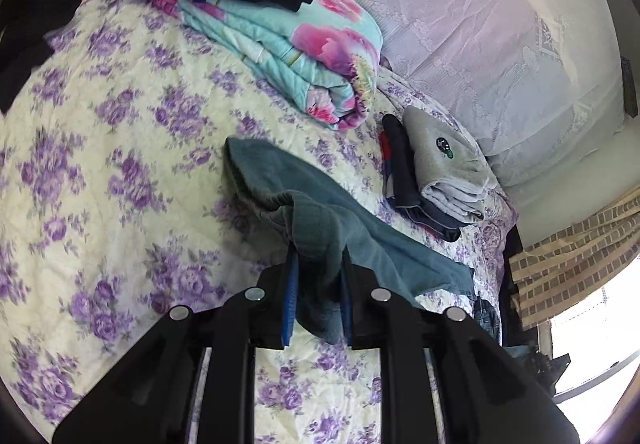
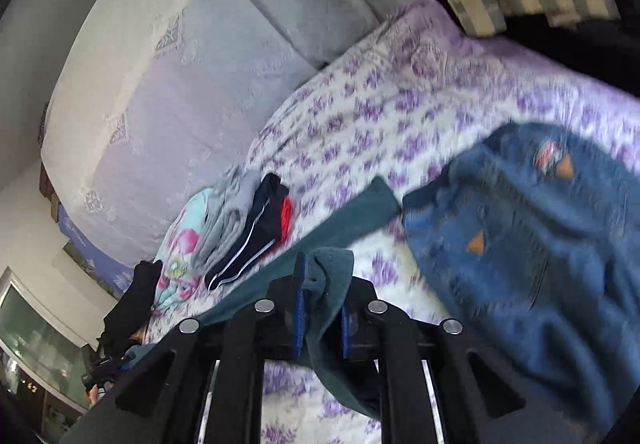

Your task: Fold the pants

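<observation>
My left hand-held gripper (image 1: 318,268) is clamped on a bunched fold of the teal pants (image 1: 320,212), the cloth squeezed between its blue pads (image 1: 290,296) and hanging down below them. From there the pants trail away over the bed's floral quilt (image 1: 120,148), partly lifted off it. My right hand-held gripper (image 2: 322,284) is likewise pinched tight on another part of the same teal pants (image 2: 332,276), with a strip of the fabric stretching off to the left and up toward a cuffed end (image 2: 380,196) lying on the quilt (image 2: 360,116).

Just to the right of that cuff, a pair of blue jeans (image 2: 520,244) lies crumpled on the bed. Farther back, 2 folded garments sit stacked: a grey sweatshirt (image 1: 444,160) on top of a navy one (image 1: 400,172). Beside them is a folded turquoise blanket with pink flowers (image 1: 304,56), and a lace-covered headboard (image 1: 480,24) rises behind. The right wrist view is blurred.
</observation>
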A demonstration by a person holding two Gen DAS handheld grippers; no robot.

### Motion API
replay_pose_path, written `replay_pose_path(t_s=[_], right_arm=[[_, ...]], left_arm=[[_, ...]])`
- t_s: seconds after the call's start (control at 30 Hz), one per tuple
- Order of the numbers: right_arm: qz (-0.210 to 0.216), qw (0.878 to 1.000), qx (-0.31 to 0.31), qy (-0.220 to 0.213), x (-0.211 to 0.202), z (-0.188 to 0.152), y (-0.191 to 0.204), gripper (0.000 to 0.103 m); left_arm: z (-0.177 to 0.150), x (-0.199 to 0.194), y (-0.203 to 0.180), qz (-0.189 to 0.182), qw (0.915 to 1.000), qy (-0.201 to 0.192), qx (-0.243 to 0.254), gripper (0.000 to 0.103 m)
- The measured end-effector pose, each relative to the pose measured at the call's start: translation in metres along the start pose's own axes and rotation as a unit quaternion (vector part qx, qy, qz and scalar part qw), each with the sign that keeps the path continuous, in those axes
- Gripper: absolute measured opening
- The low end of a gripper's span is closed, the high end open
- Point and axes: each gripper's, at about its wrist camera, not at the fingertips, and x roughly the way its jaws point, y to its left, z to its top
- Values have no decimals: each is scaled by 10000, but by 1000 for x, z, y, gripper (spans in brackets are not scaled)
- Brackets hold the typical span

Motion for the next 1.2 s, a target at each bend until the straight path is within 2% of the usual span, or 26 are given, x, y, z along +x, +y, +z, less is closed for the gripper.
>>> replay_pose_path(t_s=[0.03,0.07,0.1,0.13,0.17,0.23,0.33,0.47,0.57,0.67,0.77,0.87,0.97,1.03,1.07,1.1,1.2], right_arm=[[-174,9997,-87,124,8,11,2,14],[-487,9980,-232,325,23,22,0,19],[-813,9950,-283,508,38,28,-6,39],[-1182,9904,-251,665,50,30,-16,49],[-1513,9858,-163,705,57,27,-26,51],[-1306,9891,24,678,55,11,-40,51],[-1290,9896,60,629,45,-14,-50,51],[-1100,9889,220,973,42,-47,-56,51],[-890,9880,375,1205,51,-59,-57,52],[-897,9884,565,1088,58,-55,-60,52],[-871,9898,467,1024,71,-38,-57,52],[-954,9885,460,1076,94,-13,-61,52],[-1169,9822,478,1387,124,3,-68,52],[-1211,9792,443,1569,134,2,-69,40],[-1185,9793,373,1599,134,0,-67,16],[-1118,9791,357,1658,134,-2,-67,6],[-1176,9828,159,1414,122,-1,-60,4]], left_arm=[[9,3,-5,62,10000,28,60,17],[14,5,-7,121,9999,45,93,17],[18,12,-5,212,9997,123,46,17],[18,16,0,260,9994,218,-48,17],[16,20,6,291,9989,327,-139,17],[2,24,21,356,9980,445,-275,17],[-19,26,38,381,9972,529,-378,17],[-26,25,53,234,9969,478,-574,17],[-23,27,50,219,9973,431,-551,17],[-21,27,46,228,9976,394,-519,17],[-19,29,45,282,9974,425,-516,17],[-17,32,47,313,9971,437,-545,17],[-16,34,49,319,9967,429,-612,17],[-17,34,50,327,9964,430,-650,17],[-17,34,51,329,9963,435,-665,17],[-17,34,51,329,9962,449,-669,17],[-13,36,49,326,9963,477,-634,17]])
